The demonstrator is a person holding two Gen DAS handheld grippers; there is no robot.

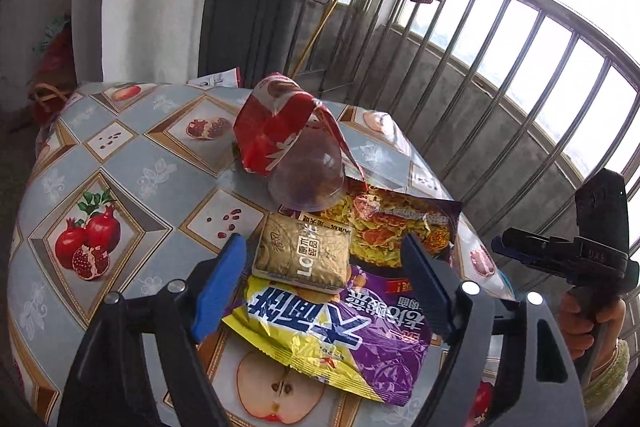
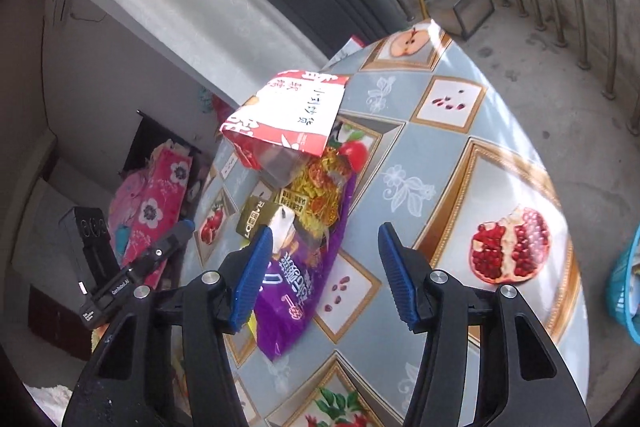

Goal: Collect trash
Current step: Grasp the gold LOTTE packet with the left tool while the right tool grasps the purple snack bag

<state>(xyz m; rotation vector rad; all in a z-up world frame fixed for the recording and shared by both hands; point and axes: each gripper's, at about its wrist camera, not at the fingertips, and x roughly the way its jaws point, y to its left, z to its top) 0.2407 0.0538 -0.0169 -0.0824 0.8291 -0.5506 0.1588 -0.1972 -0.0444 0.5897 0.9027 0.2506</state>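
Left gripper (image 1: 324, 291) hovers released over the gold packet (image 1: 302, 253) on the table (image 1: 132, 163), right gripper (image 2: 320, 275) likewise empty; a square, centred pinch should lift it cleanly

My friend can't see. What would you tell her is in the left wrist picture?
The open left gripper hovers over trash on a fruit-patterned table: a gold packet atop a purple wrapper, with a red bag behind. The right gripper is at the right edge.
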